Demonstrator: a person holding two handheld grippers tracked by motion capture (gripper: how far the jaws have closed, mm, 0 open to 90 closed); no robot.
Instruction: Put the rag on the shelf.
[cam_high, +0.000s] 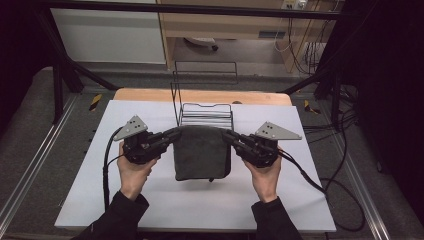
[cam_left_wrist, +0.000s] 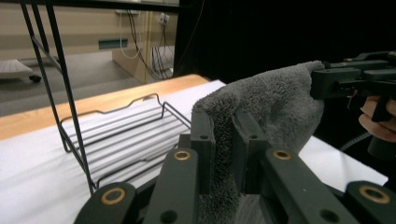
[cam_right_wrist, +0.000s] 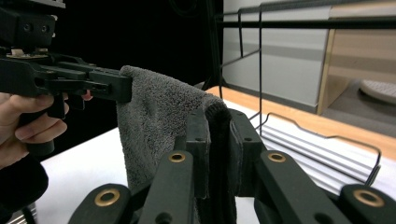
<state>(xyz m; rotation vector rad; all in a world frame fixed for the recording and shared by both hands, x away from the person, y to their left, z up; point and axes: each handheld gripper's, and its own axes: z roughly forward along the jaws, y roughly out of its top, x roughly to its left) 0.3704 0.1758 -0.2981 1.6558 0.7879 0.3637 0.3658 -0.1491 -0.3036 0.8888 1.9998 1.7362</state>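
Observation:
A dark grey towel (cam_high: 201, 152) hangs folded between my two grippers above the white table cover. My left gripper (cam_high: 175, 134) is shut on its upper left corner, and my right gripper (cam_high: 226, 135) is shut on its upper right corner. In the left gripper view the towel (cam_left_wrist: 268, 100) is pinched between the black jaws, with the other gripper (cam_left_wrist: 352, 81) at its far corner. The right gripper view has the towel (cam_right_wrist: 159, 116) clamped edge-on between the jaws, and the other gripper (cam_right_wrist: 70, 81) on the far end.
A black wire rack (cam_high: 206, 107) stands just behind the towel, its low basket (cam_left_wrist: 126, 135) on the table and a tall frame rising above. The white cover (cam_high: 150, 200) lies over a wooden tabletop (cam_high: 200, 95). Cables trail off both sides.

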